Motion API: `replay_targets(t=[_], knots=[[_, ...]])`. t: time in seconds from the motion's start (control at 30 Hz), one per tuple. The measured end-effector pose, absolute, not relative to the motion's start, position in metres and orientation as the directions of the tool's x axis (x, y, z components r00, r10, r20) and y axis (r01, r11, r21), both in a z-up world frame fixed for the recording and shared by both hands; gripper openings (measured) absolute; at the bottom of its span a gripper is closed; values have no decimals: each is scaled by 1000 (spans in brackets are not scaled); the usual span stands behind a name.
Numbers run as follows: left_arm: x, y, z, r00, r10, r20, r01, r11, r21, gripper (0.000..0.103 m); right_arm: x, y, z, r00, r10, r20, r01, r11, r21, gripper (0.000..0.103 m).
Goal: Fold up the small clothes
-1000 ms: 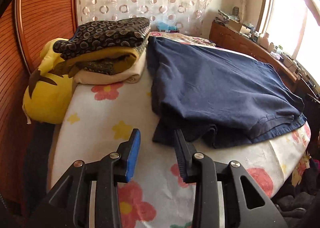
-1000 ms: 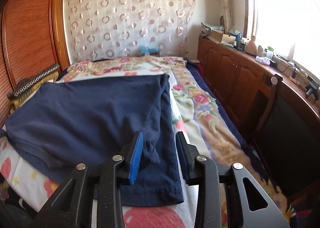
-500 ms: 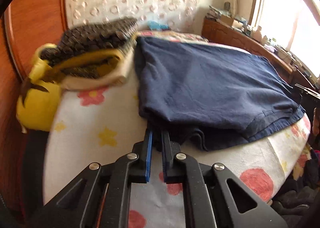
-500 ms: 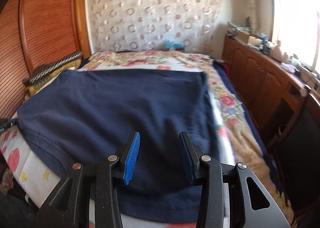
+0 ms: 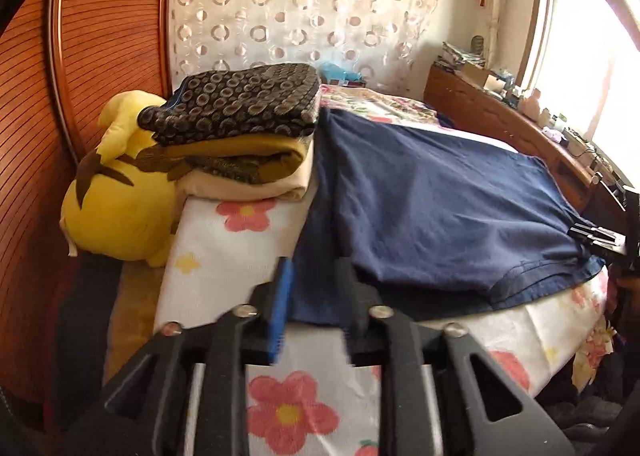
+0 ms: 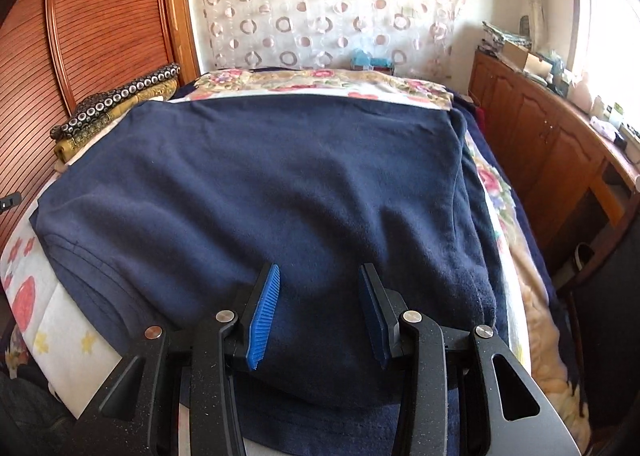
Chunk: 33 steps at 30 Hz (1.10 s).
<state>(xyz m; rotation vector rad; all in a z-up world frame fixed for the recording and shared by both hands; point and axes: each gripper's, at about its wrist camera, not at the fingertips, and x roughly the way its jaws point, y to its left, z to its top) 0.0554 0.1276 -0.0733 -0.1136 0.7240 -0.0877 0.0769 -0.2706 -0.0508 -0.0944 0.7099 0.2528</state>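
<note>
2 grippers work over 1 navy T-shirt, which lies spread on the flower-print bedsheet near the bed's front edge, with a folded stack of clothes just beside its far left corner and a yellow plush toy against the wooden headboard panel. We judge the fold to be in its early part: the shirt looks doubled once, since 2 layered hems show at the front left, but it is not yet a compact packet. Our left gripper has its jaws opening, blurred in the left wrist view, with the shirt's near left corner lying between and just beyond the fingertips; we see no cloth pinched or lifted there. Our right gripper hovers over the shirt's near right part with its jaws moderately apart and nothing between the pads but the flat cloth beneath. The next move, as we read it, calls for each gripper to close on a near corner, taking both layers, and carry that edge toward the far one. In the right wrist view the shirt's long axis seems to run left to right across the bed, hems at the left and the folded side at the right; which end holds the collar we cannot tell.
</note>
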Motion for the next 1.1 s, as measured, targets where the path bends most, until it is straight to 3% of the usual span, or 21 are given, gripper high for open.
replay_targets(t=[0.3,0.4,0.7,1.1], knots=[[91,107,-85,691,-151,-707,96,988,-118,50,68,-261,-50,741,191,-644,-259,966,-12,47],[102,101,-93,672,-126,-730,93,992,-86,63,67,-264,-50,739,203,-642,-261,965,5,47],[120,103,-107,622,-111,-775,61,994,-94,63,64,-263,-56,743,198,-639,-260,965,-3,48],[118,102,-111,637,-87,-766,51,996,-71,67,64,-264,-55,742,203,-639,-263,965,1,48]])
